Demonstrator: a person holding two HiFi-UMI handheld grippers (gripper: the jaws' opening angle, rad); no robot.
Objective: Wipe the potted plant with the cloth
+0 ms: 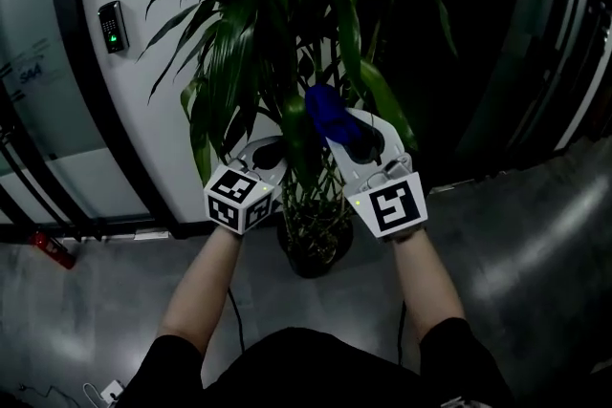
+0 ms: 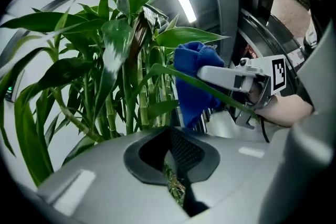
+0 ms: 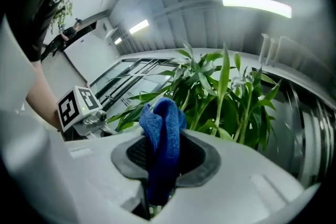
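A potted plant (image 1: 273, 43) with long green leaves and thin canes rises from a dark pot (image 1: 314, 255) on the floor. My right gripper (image 1: 356, 135) is shut on a blue cloth (image 1: 324, 113), which bunches above the jaws among the leaves. In the right gripper view the cloth (image 3: 163, 123) hangs out of the shut jaws of the right gripper (image 3: 163, 162). My left gripper (image 1: 266, 155) is level with it, just left of a drooping leaf (image 1: 295, 143). Its jaws look shut with nothing in them in the left gripper view (image 2: 172, 157). There the cloth (image 2: 191, 78) lies against a leaf.
A white wall with a card reader (image 1: 113, 26) and black frames stands behind the plant. A red object (image 1: 53, 249) lies at the wall's foot on the left. The grey floor (image 1: 535, 244) spreads to the right. A thin cable (image 1: 234, 320) runs beside the pot.
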